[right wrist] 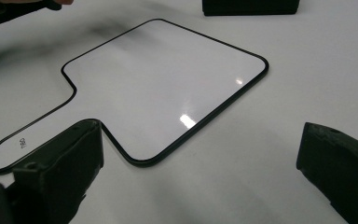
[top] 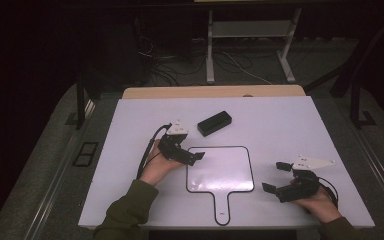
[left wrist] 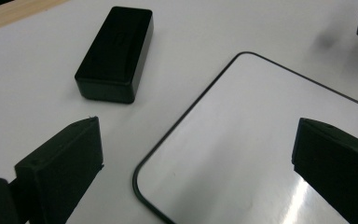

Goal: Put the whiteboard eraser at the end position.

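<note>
The white table top (top: 290, 130) is bare along its far, left and right margins, so there is open room on every side of the work. Its near edge runs just past the handle end of the paddle-shaped whiteboard (top: 220, 170).

Count: one whiteboard with a black rim and a short handle, one black box (top: 214, 123), two grippers.

The whiteboard lies flat at the middle of the table, handle toward the person. The black box lies beyond the board's far left corner, near it but apart, turned at a slant to the board's edge.

Left gripper (top: 192, 156): held low at the board's left edge near the far left corner, jaws wide apart and holding nothing. In the left gripper view one jaw stands over bare table and the other over the board, with the board's rounded corner (left wrist: 142, 175) between them.

Right gripper (top: 275, 176): off the board's right side, near but apart from it, jaws wide apart and empty. In the right gripper view the board's near right corner (right wrist: 144, 161) lies ahead, between the jaws.
</note>
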The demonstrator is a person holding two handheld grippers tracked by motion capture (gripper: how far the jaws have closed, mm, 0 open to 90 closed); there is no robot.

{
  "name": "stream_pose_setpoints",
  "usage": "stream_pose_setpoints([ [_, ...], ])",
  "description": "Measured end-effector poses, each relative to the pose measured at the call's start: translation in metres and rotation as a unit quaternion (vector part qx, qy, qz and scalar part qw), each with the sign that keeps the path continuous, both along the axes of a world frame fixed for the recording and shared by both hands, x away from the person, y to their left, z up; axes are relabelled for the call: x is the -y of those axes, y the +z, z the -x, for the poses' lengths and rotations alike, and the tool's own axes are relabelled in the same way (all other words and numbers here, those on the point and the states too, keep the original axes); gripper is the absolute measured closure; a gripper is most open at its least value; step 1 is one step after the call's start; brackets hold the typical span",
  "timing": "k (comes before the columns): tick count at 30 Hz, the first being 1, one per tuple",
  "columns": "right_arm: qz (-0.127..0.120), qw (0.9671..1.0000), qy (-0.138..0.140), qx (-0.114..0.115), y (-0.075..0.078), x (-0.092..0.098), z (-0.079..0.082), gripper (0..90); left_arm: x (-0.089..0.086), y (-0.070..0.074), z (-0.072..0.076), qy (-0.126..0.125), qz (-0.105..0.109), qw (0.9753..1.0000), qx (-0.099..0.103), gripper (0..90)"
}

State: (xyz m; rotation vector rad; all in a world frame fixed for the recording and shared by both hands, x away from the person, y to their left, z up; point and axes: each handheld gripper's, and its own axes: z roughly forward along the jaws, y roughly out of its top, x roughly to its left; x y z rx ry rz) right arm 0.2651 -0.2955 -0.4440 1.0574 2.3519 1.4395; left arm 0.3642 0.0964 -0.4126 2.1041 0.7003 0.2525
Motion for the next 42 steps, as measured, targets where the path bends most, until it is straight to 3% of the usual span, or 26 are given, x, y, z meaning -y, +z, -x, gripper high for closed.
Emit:
stream_pose_setpoints([
  [13, 0.003, 1.0000, 0.001, -0.001, 0.000, -0.001, 0.001, 0.0, -0.027, -0.003, 0.039, 0.001, 0.036, 0.9992, 0.019, 0.0],
  [21, 0.004, 1.0000, 0.000, 0.000, 0.000, -0.001, 0.001, 0.0, -0.048, -0.007, 0.060, 0.004, 0.060, 0.9980, 0.020, 0.0],
  [29, 0.004, 1.0000, -0.003, 0.001, 0.001, 0.000, 0.001, 0.0, -0.062, -0.017, 0.078, 0.011, 0.059, 0.9981, 0.016, 0.0],
  [35, 0.006, 1.0000, -0.005, 0.001, 0.000, 0.000, 0.001, 0.0, -0.070, -0.024, 0.089, 0.014, 0.034, 0.9992, 0.018, 0.0],
  [42, 0.009, 0.9999, -0.006, 0.000, 0.000, -0.001, 0.001, 0.0, -0.074, -0.027, 0.092, 0.018, 0.040, 0.9990, 0.012, 0.0],
])
